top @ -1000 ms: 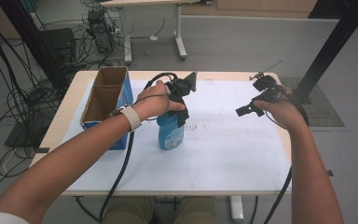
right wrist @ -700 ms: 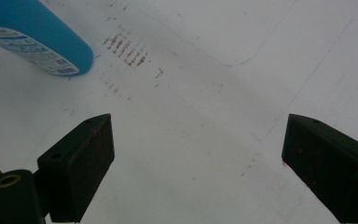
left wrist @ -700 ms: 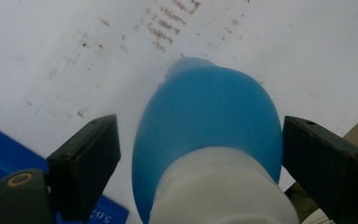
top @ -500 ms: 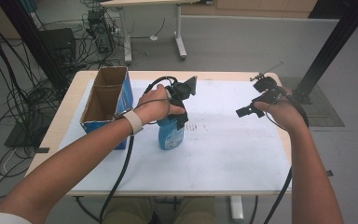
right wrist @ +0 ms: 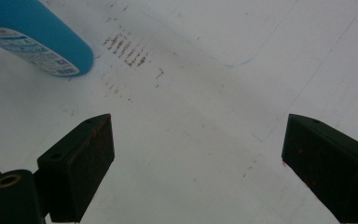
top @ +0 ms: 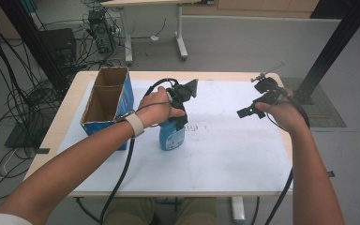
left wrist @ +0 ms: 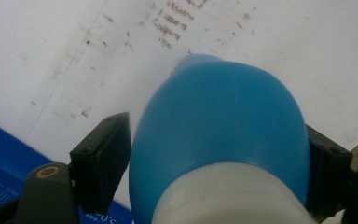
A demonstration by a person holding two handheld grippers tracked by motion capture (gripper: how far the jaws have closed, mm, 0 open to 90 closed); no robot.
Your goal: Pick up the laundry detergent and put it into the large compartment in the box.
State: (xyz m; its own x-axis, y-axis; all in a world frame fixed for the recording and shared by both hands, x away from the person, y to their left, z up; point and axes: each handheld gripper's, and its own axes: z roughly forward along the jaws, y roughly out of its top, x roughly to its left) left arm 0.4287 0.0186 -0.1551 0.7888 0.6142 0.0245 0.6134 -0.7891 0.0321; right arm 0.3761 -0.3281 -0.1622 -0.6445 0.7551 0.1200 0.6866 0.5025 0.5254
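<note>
Little has moved since the earlier frame: from above, the left gripper (top: 180,105) stays over the one blue bottle (top: 171,133), which stands upright on the white sheet (top: 225,150) just right of the one cardboard box (top: 105,105). The right gripper (top: 258,103) hovers well apart near the table's right edge, with bare sheet between. The left gripper view shows its jaws against the bottle's (left wrist: 219,130) shoulders, below the white cap (left wrist: 233,196). The right gripper view shows jaws wide, bottle (right wrist: 32,39) far left.
</note>
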